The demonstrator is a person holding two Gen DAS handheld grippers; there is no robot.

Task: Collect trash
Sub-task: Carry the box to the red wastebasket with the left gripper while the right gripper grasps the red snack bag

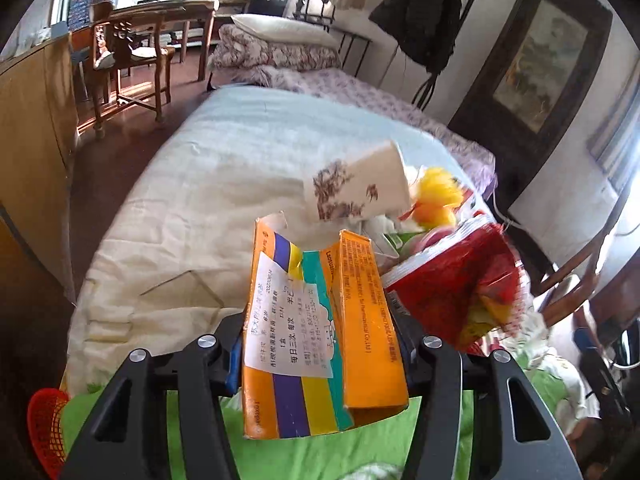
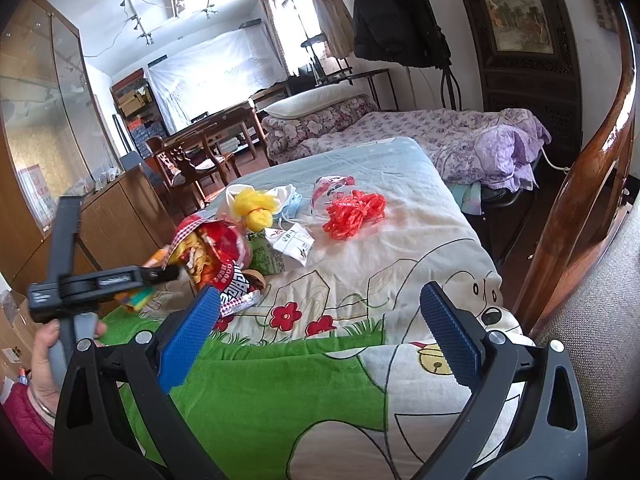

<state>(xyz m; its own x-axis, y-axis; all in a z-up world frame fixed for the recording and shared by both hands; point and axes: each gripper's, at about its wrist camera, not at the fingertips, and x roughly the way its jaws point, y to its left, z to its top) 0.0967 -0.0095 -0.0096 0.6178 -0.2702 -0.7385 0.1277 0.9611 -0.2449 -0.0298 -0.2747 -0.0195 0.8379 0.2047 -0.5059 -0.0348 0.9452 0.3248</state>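
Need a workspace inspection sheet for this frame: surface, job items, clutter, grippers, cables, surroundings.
Surface: bed with a cartoon-print cover, wrinkled.
Job's things: orange medicine box held in the left gripper; red snack bag, yellow mesh, orange plastic string, white packet lying on the cover.
Clutter: red basket at the bed edge.
Grippers: left shut on the box; right gripper open, empty.
Cables: white cord beside the far bed.
Surroundings: black coat on a rack, wooden chair, framed painting.

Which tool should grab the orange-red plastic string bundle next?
Right. The right tool is open and empty, facing the orange-red plastic string bundle on the bed. The left tool is shut on the orange striped medicine box.
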